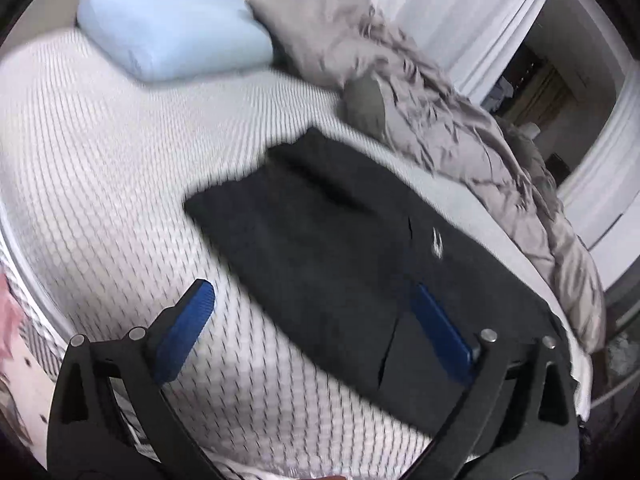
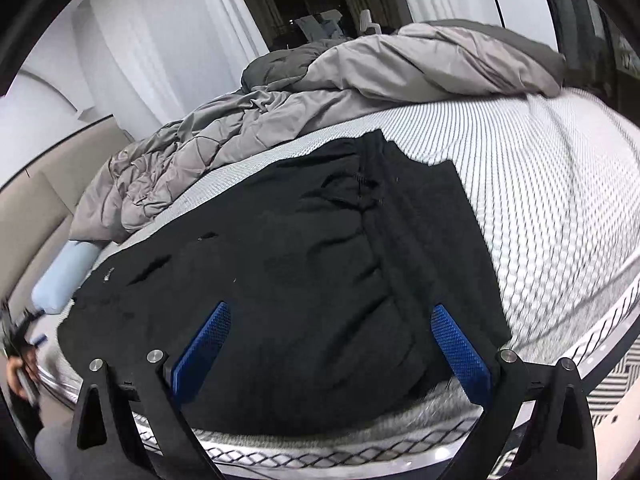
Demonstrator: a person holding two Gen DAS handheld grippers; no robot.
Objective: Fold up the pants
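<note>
- Black pants [image 2: 288, 264] lie spread on a bed's white patterned mattress [image 1: 100, 184], beside a rumpled grey duvet [image 2: 360, 80] bunched along the far side; a pale blue pillow [image 1: 172, 36] sits toward the head of the bed, well apart from the garment.
- The left hand-held gripper [image 1: 314, 308] hangs above the mattress with its jaws spread wide and nothing between them; one blue pad sits over bare mattress, the other over the black cloth; the view is blurred.
- The right hand-held gripper [image 2: 330, 338] hovers over the near edge of the pants, likewise released, with cloth showing in the gap but not pinched by either pad.
- By the look of it, the garment is already doubled at least once, a seam or folded edge running along its length in the right wrist view; the step in hand appears to be the pause between folds, with both tools free and lining up for a fresh grip.
- The next move likely calls for each gripper to descend on an edge or corner at one end, close on all layers at once, and carry that end over toward the other; loose wrinkles near the middle may need smoothing first.
- The long axis runs roughly parallel to the duvet's edge; one end points toward the pillow, the other toward the bed's foot; which end is the waistband I cannot tell for certain.
</note>
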